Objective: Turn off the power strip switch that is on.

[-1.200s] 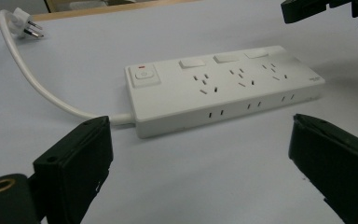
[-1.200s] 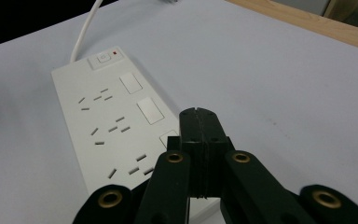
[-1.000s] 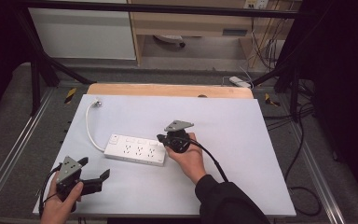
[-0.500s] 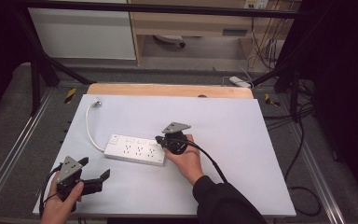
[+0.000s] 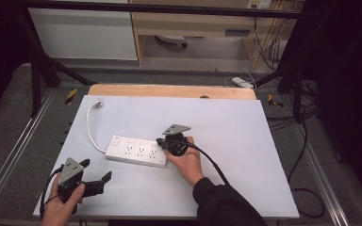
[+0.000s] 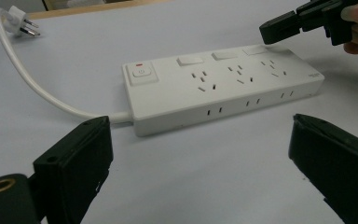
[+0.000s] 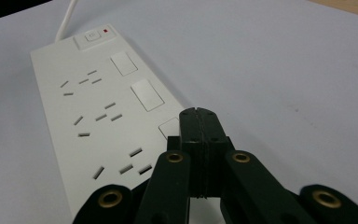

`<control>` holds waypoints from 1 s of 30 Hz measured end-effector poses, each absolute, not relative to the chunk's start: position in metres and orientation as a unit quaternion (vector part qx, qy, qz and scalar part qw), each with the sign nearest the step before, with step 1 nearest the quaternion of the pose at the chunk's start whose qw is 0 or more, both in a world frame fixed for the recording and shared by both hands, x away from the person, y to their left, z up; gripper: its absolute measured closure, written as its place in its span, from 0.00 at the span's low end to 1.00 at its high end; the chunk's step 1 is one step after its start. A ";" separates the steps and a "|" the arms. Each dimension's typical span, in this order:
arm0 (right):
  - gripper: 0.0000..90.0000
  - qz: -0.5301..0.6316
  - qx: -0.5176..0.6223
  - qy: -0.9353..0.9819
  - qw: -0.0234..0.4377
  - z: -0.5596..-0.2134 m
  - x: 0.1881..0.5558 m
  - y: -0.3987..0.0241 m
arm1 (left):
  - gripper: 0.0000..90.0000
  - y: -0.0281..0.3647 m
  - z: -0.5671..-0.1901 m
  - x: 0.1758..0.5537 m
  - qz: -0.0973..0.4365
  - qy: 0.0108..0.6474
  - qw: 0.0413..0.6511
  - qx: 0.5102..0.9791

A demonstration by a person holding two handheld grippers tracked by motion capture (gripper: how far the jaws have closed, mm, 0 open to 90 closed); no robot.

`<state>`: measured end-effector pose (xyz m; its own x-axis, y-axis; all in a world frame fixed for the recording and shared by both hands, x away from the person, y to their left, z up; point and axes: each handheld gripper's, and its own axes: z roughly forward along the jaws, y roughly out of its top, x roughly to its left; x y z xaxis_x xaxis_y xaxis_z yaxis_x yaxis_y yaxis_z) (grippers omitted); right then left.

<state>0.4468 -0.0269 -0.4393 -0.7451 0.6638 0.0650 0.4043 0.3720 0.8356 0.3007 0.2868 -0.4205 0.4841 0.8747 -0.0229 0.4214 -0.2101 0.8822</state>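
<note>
We hold the right hand-held gripper (image 5: 162, 141) with its jaws fully closed, pad against pad, and nothing between them. Its tip stands over the near end of the white power strip (image 5: 137, 151), at the last of the three rectangular covers; we cannot tell whether it touches the surface. In the right gripper view, the closed tip (image 7: 199, 127) partly hides that last cover, and the strip (image 7: 98, 116) runs away from it toward the power button with its red mark at the far end.

We hold the left hand-held gripper (image 5: 97, 174) with its jaws wide apart and empty, resting low at the near left corner of the table (image 5: 245, 141), well apart from the strip. In the left gripper view, the strip (image 6: 223, 88) lies ahead between the two open jaws, with the right hand-held gripper (image 6: 279, 27) above its far end.

The left gripper view shows the side sockets along the strip's edge and the prongs of the plug (image 6: 21, 23) on the white cable (image 6: 42, 91). The high view shows the cable's whole curve to the plug (image 5: 98, 100) at the far left of the table.
</note>
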 end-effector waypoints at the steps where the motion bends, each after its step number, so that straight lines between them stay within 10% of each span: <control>1: 1.00 0.455 0.329 0.815 0.141 -0.440 0.447 -0.027 | 0.07 0.287 -0.420 0.301 0.253 0.440 0.448 0.736; 30: 1.00 0.458 0.316 0.818 0.146 -0.445 0.447 -0.023 | 0.07 0.287 -0.421 0.301 0.253 0.443 0.448 0.735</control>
<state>0.4472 -0.0228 -0.4446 -0.7578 0.6506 0.0496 0.3824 0.3811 0.8417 0.3007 0.2872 -0.4207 0.4800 0.8769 -0.0241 0.4237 -0.2077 0.8817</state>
